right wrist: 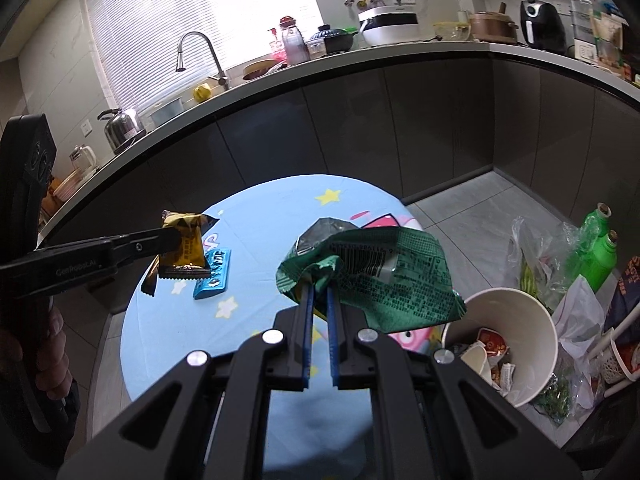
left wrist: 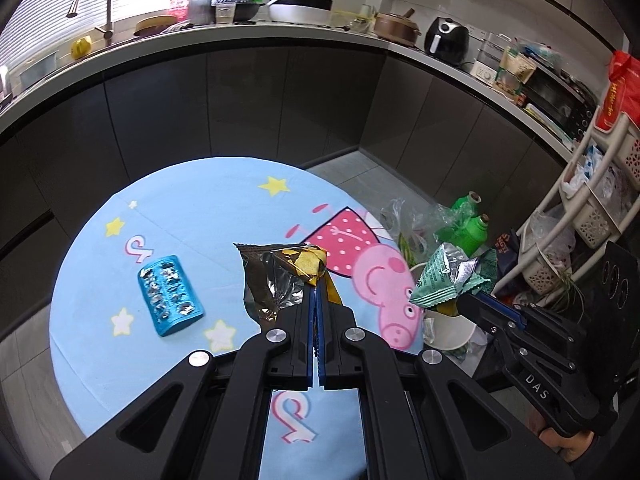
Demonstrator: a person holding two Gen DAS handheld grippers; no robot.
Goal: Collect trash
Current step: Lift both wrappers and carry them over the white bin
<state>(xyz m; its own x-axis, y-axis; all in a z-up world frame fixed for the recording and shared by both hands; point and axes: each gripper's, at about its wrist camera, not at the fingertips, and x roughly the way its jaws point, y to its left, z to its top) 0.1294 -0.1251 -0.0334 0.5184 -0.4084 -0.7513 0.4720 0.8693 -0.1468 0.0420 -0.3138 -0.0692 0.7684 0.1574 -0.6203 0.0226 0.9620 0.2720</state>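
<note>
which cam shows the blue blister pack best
The left wrist view: the blue blister pack lies whole and unblocked on the round mat. In the right wrist view the pack is smaller and partly hidden behind the yellow wrapper.

I count two wrappers (right wrist: 376, 276) (left wrist: 280, 276), one blister pack (left wrist: 170, 294), one cup (right wrist: 508, 344), two green bottles (right wrist: 596, 248), perhaps several bags (right wrist: 580, 316) beside them.

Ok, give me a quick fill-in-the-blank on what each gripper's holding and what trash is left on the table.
The left gripper is shut on a ____ and brown wrapper.
The right gripper pinches a ____ wrapper.
Left lying on the round table is a blue ____ pack.

Missing: yellow; green; blister
</note>
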